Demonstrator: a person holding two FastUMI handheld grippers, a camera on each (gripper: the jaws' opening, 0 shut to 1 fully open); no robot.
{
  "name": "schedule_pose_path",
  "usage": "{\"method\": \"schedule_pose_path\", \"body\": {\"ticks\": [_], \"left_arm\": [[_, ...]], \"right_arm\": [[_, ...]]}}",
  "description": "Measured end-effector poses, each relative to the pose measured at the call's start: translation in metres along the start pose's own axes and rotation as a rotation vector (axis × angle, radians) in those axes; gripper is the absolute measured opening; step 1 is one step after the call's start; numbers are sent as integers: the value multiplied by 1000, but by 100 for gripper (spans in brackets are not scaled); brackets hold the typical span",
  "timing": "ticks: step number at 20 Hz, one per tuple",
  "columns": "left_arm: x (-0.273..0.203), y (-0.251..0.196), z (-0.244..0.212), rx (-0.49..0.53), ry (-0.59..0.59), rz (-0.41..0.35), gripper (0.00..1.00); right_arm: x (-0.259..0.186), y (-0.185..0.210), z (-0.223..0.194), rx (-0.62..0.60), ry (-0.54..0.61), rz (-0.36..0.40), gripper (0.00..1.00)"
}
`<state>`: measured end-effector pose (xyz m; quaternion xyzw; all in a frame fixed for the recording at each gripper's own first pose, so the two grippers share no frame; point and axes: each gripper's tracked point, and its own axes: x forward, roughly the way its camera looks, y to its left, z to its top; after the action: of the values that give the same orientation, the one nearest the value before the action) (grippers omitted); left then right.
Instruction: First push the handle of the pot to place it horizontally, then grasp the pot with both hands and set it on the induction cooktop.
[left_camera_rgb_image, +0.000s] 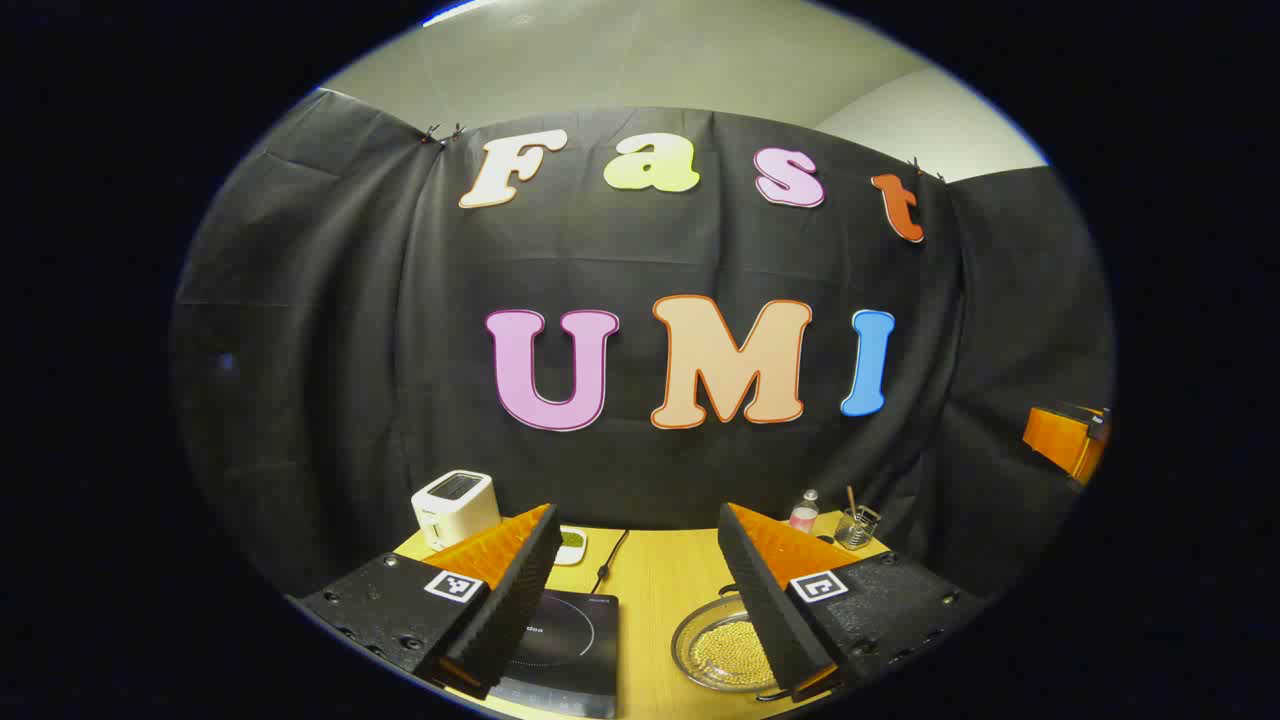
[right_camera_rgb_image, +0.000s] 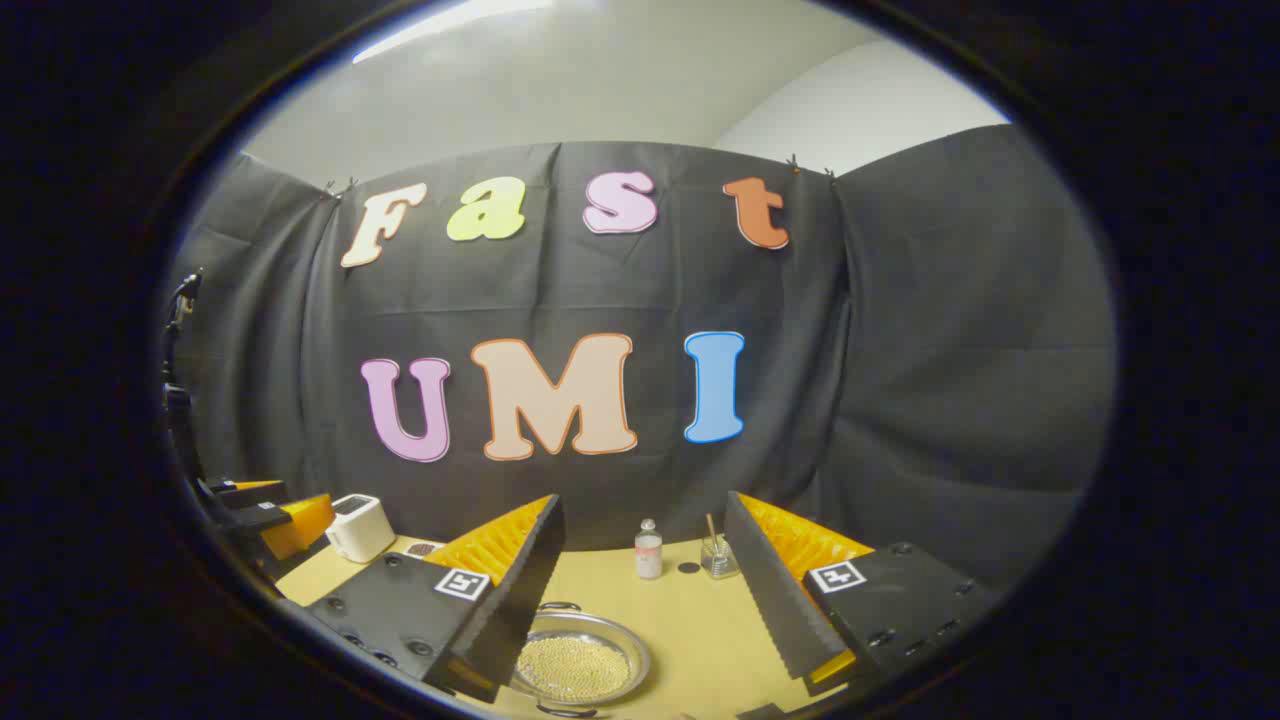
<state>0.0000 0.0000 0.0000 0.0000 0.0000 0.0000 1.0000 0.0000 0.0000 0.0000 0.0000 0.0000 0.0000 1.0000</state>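
A shallow metal pot (left_camera_rgb_image: 718, 652) filled with small yellowish beads sits on the wooden table (left_camera_rgb_image: 655, 590), to the right of the black induction cooktop (left_camera_rgb_image: 562, 640). My left gripper (left_camera_rgb_image: 636, 512) hangs open above them with nothing between its fingers. Its right finger covers the pot's right side. In the right gripper view the pot (right_camera_rgb_image: 580, 662) lies low and left of centre, with one loop handle (right_camera_rgb_image: 558, 607) at its far side and another at its near edge. My right gripper (right_camera_rgb_image: 642, 500) is open and empty above the table (right_camera_rgb_image: 700, 625). Its left finger overlaps the pot's left rim.
A white toaster (left_camera_rgb_image: 455, 505) stands at the back left, with a small white dish (left_camera_rgb_image: 572, 545) and a black cable (left_camera_rgb_image: 610, 560) beside it. A small bottle (right_camera_rgb_image: 648, 550) and a glass with a stick (right_camera_rgb_image: 718, 560) stand at the back. The other gripper (right_camera_rgb_image: 270, 515) shows at far left.
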Motion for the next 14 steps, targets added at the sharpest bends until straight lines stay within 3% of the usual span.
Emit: {"method": "schedule_pose_path", "body": {"ticks": [14], "left_arm": [[-22, 25, 1, 34, -10, 39, 96]], "right_arm": [[-12, 13, -7, -21, 20, -4, 92]]}}
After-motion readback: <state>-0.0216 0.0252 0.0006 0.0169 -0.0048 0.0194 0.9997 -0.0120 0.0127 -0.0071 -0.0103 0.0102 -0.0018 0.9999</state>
